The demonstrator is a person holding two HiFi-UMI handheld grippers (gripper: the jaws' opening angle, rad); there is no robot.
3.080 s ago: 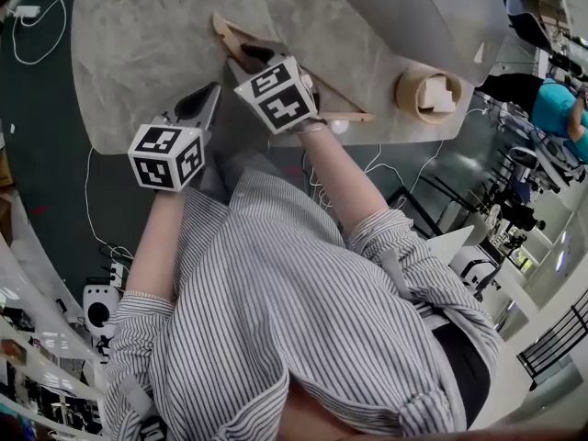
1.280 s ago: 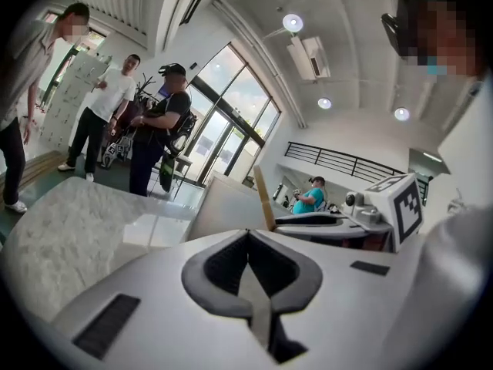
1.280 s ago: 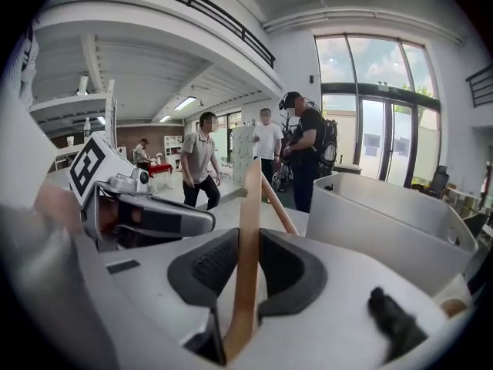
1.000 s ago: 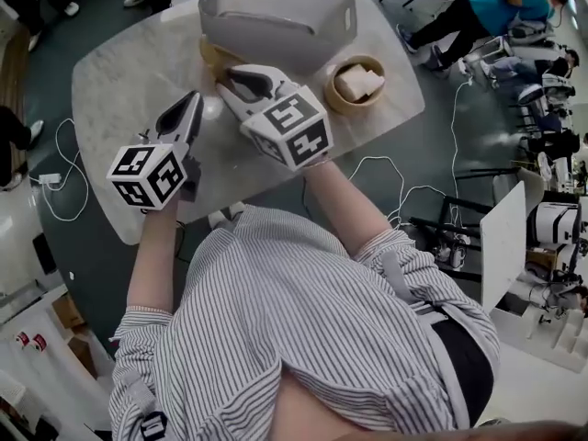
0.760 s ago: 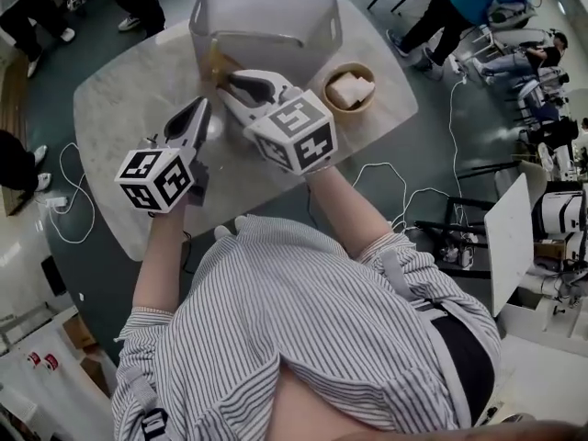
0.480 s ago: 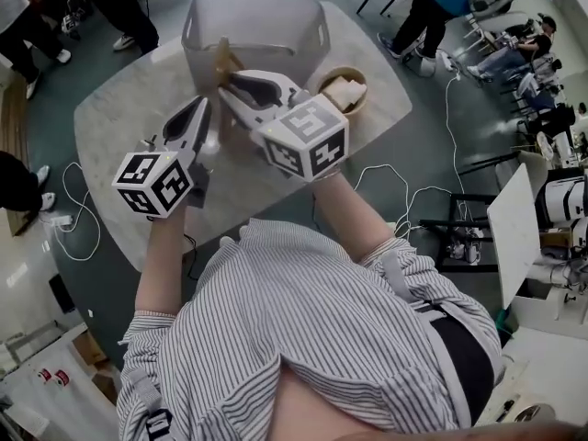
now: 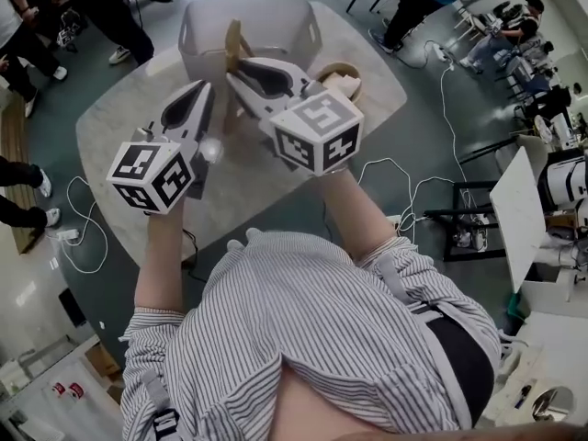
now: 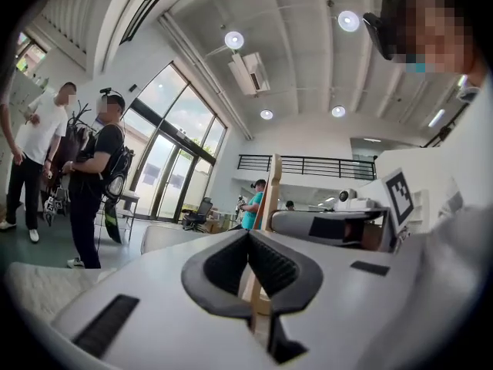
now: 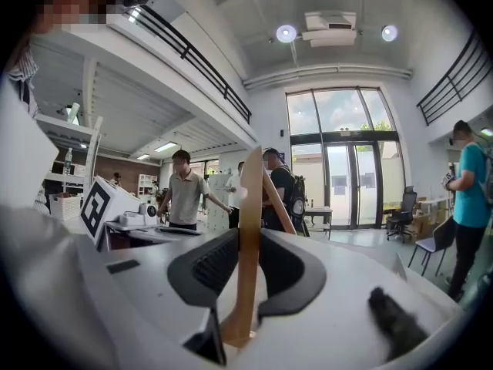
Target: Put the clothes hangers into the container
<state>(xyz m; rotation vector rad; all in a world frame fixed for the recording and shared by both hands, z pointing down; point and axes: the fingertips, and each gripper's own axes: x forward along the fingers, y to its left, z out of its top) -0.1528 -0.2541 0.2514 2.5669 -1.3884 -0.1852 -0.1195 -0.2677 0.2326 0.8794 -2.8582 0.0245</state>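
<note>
Held a wooden hanger [image 9: 248,206] upright in both: left gripper [image 8: 248,237] pinched narrow on a thin strip of it, right gripper [image 9: 245,241] clamped on the broader bar. Had it clear above the table [image 7: 110,118], with the container [image 7: 193,39] just ahead of both tips. Best done, probably, by keeping both grips firm and even, bringing the hanger over the near rim, tilting it to lie along the container, then lowering before letting go. Risked a snag on the rim otherwise. Read no brand or label anywhere; saw only black-and-white square markers on the cubes [image 7: 317,136].
</note>
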